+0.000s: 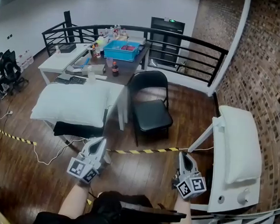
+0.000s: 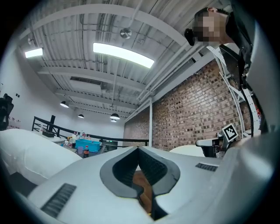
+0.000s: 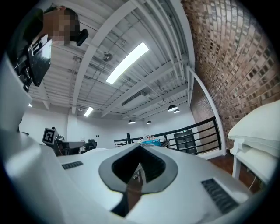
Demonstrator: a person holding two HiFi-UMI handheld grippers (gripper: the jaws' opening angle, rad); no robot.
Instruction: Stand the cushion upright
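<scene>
A large white cushion (image 1: 70,104) lies flat on a white table (image 1: 118,99) at the left of the head view; in the left gripper view its rounded edge (image 2: 30,151) fills the lower left. A second white cushion (image 1: 242,144) lies flat on a white stand at the right, seen also in the right gripper view (image 3: 258,127). My left gripper (image 1: 99,142) is shut and empty, over the wooden floor in front of the left cushion. My right gripper (image 1: 183,157) is shut and empty, near the stand's left leg. Neither gripper touches a cushion.
A black folding chair (image 1: 149,107) stands between the two cushions. Yellow-black tape (image 1: 144,151) runs across the floor ahead of the grippers. Behind are a desk with a blue bin (image 1: 121,50) and bottles, a black railing (image 1: 191,48), and a brick wall (image 1: 270,70) at right.
</scene>
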